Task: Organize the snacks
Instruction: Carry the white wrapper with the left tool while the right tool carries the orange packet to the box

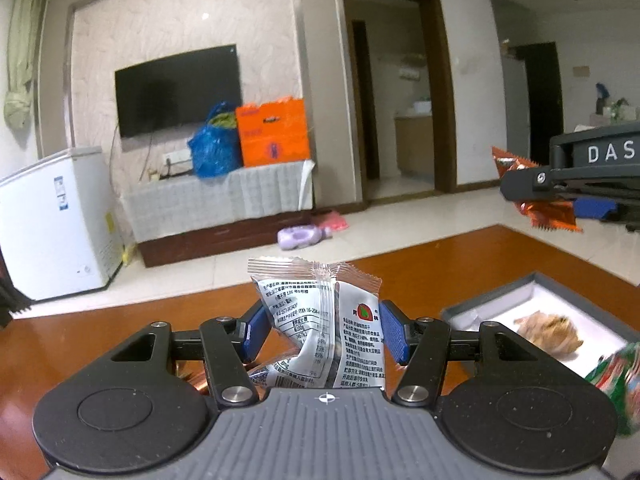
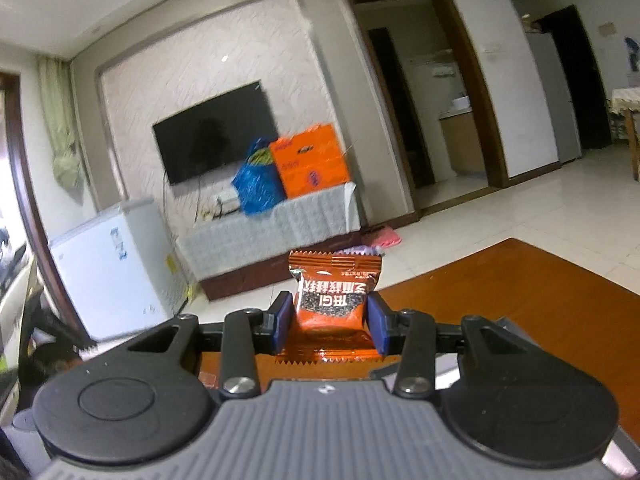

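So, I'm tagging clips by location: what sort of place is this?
Likely a home living room: a wall TV above a covered cabinet, a chest freezer and a wooden table.

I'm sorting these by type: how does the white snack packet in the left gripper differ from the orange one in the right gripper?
The white plastic snack packet has black print and a small red logo; the orange foil snack packet shows large white characters. The white packet looks crumpled and fills wider-set jaws; the orange one sits flatter between narrower jaws. Both have crimped, serrated ends, and each is clamped in its gripper, left gripper and right gripper, above the brown wooden table.
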{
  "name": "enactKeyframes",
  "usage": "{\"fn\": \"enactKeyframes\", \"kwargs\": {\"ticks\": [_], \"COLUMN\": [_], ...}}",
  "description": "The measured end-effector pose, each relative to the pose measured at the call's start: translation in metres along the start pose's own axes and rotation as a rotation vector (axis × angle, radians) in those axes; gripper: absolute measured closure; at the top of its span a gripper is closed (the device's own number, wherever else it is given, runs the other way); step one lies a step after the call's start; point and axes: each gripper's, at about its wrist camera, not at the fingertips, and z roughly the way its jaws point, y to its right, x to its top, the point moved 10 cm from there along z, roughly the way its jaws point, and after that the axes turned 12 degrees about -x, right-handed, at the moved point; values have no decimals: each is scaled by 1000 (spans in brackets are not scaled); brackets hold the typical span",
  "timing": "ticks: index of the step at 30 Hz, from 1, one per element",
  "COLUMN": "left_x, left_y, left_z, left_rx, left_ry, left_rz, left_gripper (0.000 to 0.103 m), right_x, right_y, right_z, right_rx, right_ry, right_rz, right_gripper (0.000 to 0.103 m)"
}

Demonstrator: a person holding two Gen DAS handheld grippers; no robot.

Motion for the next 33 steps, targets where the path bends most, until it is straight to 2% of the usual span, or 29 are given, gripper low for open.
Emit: {"fn": "enactKeyframes", "kwargs": {"ticks": [3, 7, 14, 16, 19, 22, 26, 32, 33], "left_x": [11, 21, 6, 1, -5, -13, -20, -28, -30], "left_y": [21, 49, 74, 80, 85, 90, 103, 123, 126], "left_z": [13, 31, 51, 60, 69, 78, 88, 99, 99], "left_rx": [-33, -122, -247, -294, -318, -345, -374, -416, -416], "left_ry": [16, 11, -6, -27, -33, -54, -64, -86, -90], "left_rz": [-20, -45, -13, -17, -23, -27, -11, 31, 35], "left_gripper": [45, 45, 45, 45, 44, 44, 44, 44, 44], "right_x": [10, 16, 35, 36, 30, 18, 3, -14, -18], "right_y": [17, 32, 77, 97, 127, 148, 163, 172, 163], "right_z": [-1, -3, -2, 7, 23, 36, 48, 58, 65], "right_rx": [-5, -18, -111, -149, -208, -230, -265, -305, -310], "right_ry": [2, -3, -3, -25, -76, -155, -231, -277, -286], "right_rz": [26, 27, 6, 23, 56, 85, 59, 8, 2], "right_gripper": [62, 62, 62, 62, 62, 62, 62, 62, 62]}}
